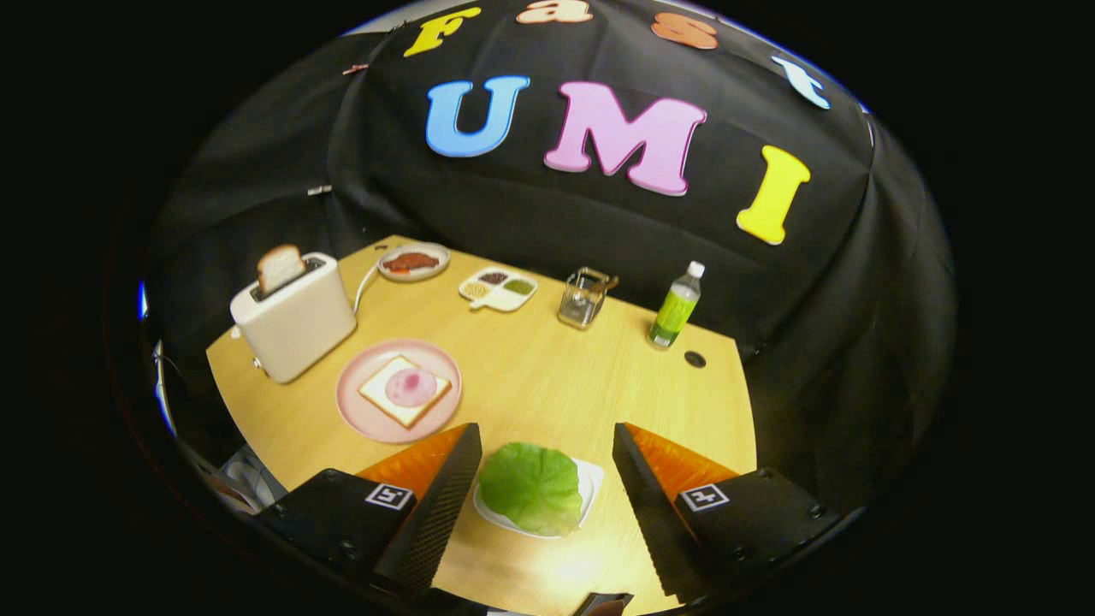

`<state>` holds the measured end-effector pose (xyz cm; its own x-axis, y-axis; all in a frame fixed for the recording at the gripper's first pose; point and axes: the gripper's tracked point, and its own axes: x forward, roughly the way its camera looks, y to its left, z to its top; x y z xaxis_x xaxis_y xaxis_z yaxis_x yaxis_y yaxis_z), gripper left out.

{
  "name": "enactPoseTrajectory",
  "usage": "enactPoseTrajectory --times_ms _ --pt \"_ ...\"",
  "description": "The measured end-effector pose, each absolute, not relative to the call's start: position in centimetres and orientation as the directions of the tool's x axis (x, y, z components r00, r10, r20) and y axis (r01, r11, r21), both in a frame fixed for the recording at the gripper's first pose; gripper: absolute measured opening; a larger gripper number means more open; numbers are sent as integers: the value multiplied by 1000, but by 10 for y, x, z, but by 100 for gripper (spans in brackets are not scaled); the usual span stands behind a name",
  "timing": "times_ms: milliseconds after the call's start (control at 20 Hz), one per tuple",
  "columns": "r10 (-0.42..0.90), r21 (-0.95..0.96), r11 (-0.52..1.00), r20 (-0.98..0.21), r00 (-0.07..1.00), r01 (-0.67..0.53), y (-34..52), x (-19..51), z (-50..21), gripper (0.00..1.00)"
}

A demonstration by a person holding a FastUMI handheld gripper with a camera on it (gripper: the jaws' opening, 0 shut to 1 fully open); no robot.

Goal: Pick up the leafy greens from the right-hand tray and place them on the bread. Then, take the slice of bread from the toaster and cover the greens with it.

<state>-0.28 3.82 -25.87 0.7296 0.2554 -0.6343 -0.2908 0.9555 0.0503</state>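
Between the wide-open fingers of the gripper, which holds nothing, the greens sit on a white tray. Just beyond the left finger there's a pink plate with bread topped by a pink slice. Further back, a toaster has a slice sticking up.

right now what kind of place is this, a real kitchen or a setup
Likely a staged demo booth, not a real kitchen: black cloth walls surround one wooden table set with a toaster, a pink plate of bread and a lettuce leaf between the open gripper fingers.
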Motion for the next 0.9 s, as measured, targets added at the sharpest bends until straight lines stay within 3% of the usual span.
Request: enactPoseTrajectory --times_ms 400,850,900 --pt "268 125 947 -815 514 -296 50 -15 -390 93" --pt "318 217 928 -883 344 -302 59 -11 -435 74" --pt "323 216 928 -875 362 -305 60 -5 -433 72"
